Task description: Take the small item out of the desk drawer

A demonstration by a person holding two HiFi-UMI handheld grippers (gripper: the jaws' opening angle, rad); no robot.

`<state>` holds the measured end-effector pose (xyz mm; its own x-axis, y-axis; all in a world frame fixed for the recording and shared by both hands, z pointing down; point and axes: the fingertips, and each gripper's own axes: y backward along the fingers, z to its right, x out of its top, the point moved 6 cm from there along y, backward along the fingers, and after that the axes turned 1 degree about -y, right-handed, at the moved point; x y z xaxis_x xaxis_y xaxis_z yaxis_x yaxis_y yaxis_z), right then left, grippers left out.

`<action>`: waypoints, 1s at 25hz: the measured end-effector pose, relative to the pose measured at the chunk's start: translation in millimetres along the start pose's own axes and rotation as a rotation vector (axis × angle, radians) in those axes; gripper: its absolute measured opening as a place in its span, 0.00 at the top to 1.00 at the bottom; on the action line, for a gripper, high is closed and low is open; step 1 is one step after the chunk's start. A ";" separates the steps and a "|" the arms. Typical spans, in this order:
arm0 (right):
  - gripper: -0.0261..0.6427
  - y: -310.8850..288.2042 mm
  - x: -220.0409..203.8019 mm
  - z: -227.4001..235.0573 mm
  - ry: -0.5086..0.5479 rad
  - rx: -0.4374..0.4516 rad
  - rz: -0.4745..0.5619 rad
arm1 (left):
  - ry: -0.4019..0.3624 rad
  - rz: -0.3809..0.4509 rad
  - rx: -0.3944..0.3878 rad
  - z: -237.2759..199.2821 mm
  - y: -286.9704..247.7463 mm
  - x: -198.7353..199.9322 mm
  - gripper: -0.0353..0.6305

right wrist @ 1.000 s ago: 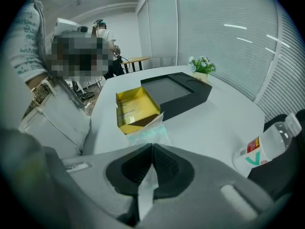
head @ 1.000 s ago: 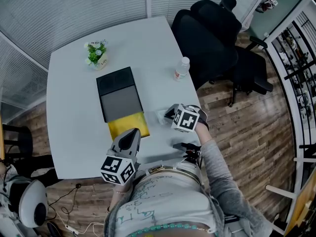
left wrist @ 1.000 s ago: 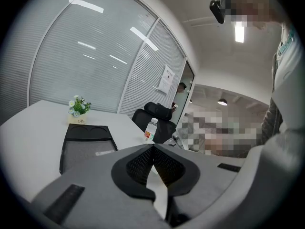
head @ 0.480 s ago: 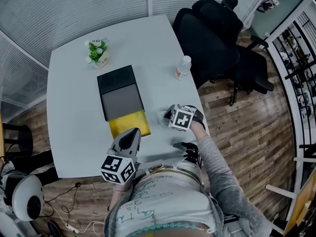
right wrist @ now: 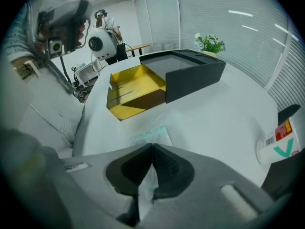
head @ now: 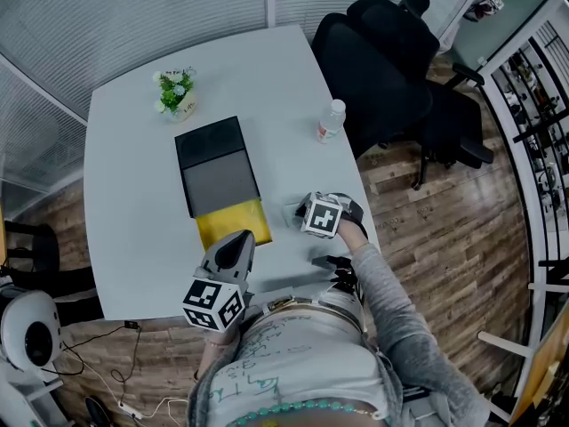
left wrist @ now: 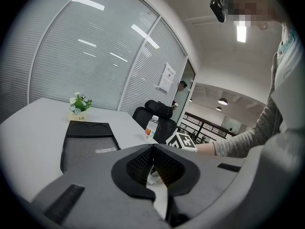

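A black desk organiser lies on the white table, its yellow drawer pulled out toward me. In the right gripper view the drawer shows no contents. A small clear packet with teal print rests on the table to the drawer's right. My right gripper is low over the table and shut on that thin packet, which sticks out past the gripper's tips. My left gripper hovers by the drawer's front, shut, with nothing in it.
A potted plant stands behind the organiser. A water bottle sits near the table's right edge, and a black office chair is just beyond it. My body is against the table's front edge.
My right gripper has shifted a little to the left, toward the drawer side, with the packet in its jaws. The left gripper has stayed where it was.
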<state>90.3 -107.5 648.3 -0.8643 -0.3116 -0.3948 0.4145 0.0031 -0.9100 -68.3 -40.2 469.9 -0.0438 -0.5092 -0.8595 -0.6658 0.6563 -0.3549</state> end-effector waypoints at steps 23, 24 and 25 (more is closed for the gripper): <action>0.95 -13.6 -4.3 -2.9 0.003 -0.060 -0.015 | 0.000 -0.023 -0.014 2.4 -5.9 -3.6 0.95; 0.95 -13.4 -4.3 -3.4 0.006 -0.059 -0.016 | -0.001 -0.024 -0.013 2.8 -5.2 -3.9 0.95; 0.95 -13.2 -4.6 -3.8 0.010 -0.059 -0.016 | -0.001 -0.024 -0.013 3.1 -4.7 -4.2 0.95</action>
<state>87.7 -102.5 661.6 -0.8738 -0.3023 -0.3810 0.3833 0.0541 -0.9220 -62.7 -39.5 474.0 -0.0269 -0.5244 -0.8510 -0.6764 0.6365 -0.3708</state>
